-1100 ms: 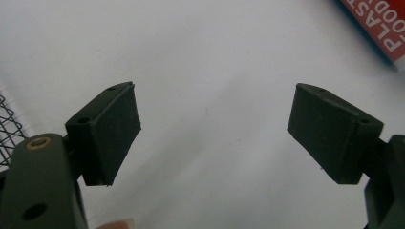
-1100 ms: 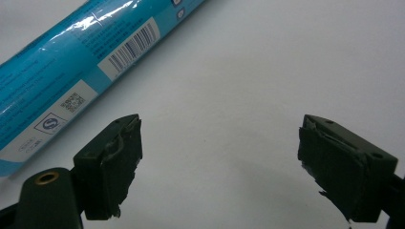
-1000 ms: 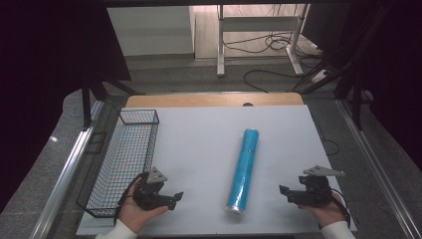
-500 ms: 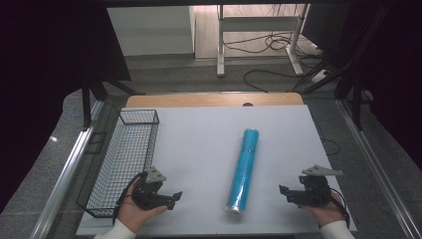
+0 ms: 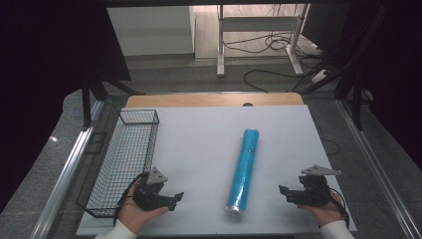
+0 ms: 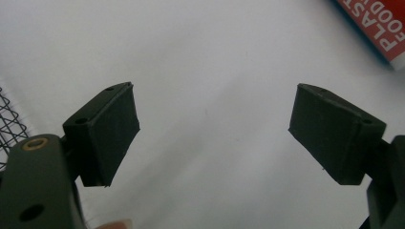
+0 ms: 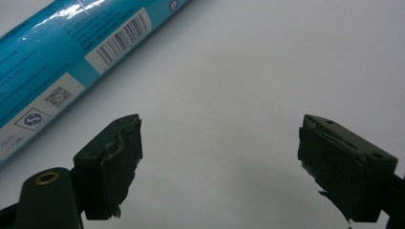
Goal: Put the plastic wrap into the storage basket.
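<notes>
A long blue roll (image 5: 244,169) wrapped in shiny film lies lengthways on the white table top (image 5: 209,139), a little right of centre. My left gripper (image 5: 176,196) rests near the front edge, left of the roll, jaws spread wide over bare table (image 6: 215,129). A red and white printed end of the roll (image 6: 377,26) shows at the top right of the left gripper view. My right gripper (image 5: 283,191) sits at the front right, open too (image 7: 219,143). The roll (image 7: 71,52), with barcode and label, lies beyond its left jaw, apart from it.
A black wire basket (image 5: 124,159) stands along the table's left edge, right beside my left hand; its mesh (image 6: 12,124) shows in the left gripper view. Behind the table are a wooden strip (image 5: 214,99), a floor with cables (image 5: 268,74) and a metal stand.
</notes>
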The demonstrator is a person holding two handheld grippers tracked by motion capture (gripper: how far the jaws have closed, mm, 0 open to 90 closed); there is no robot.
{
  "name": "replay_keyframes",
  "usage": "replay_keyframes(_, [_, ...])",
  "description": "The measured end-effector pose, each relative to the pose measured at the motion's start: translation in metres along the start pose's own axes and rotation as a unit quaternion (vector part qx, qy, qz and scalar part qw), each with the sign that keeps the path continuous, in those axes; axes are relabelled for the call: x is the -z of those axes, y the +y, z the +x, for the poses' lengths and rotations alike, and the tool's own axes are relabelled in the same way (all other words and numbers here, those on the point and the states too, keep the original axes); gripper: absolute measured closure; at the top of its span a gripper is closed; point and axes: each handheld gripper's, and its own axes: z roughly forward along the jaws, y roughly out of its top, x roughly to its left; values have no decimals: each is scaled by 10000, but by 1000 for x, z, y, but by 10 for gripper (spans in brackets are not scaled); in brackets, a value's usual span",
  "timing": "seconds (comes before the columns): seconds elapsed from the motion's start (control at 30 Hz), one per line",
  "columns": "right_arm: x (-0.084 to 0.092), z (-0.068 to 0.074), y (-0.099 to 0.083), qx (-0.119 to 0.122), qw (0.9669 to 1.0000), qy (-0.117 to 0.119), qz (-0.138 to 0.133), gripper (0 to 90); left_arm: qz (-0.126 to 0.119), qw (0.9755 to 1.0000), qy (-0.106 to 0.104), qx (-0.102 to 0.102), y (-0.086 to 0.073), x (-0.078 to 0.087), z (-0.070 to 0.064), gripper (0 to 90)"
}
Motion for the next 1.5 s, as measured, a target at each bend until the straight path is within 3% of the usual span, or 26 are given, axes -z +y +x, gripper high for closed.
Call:
replay_keyframes(0.23, [-1,-1,0,-7,10000,36,17,160,28,10000,-21,-39,0,-2,-1,168])
replay_keyframes(0.4, [0,3,5,-144,9999,84,-5,158,15,10000,-30,-2,0,-1,0,168])
replay_keyframes(0.6, [-1,23,34,-481,9986,225,-20,154,-1,10000,-64,-14,0,0,1,167])
replay_keyframes(0.83, [-11,45,62,-398,9987,311,76,161,-42,9999,-106,2,-1,3,3,167])
replay_keyframes(1.0, [-24,63,81,-434,9981,289,314,169,17,9999,-150,-46,-1,1,4,169])
replay_keyframes(1.3, [-42,82,105,-449,9975,154,518,171,22,9998,-198,-97,-1,0,4,169])
replay_keyframes(1.5, [-51,83,112,-594,9961,87,646,171,16,9998,-182,-93,-1,0,3,169])
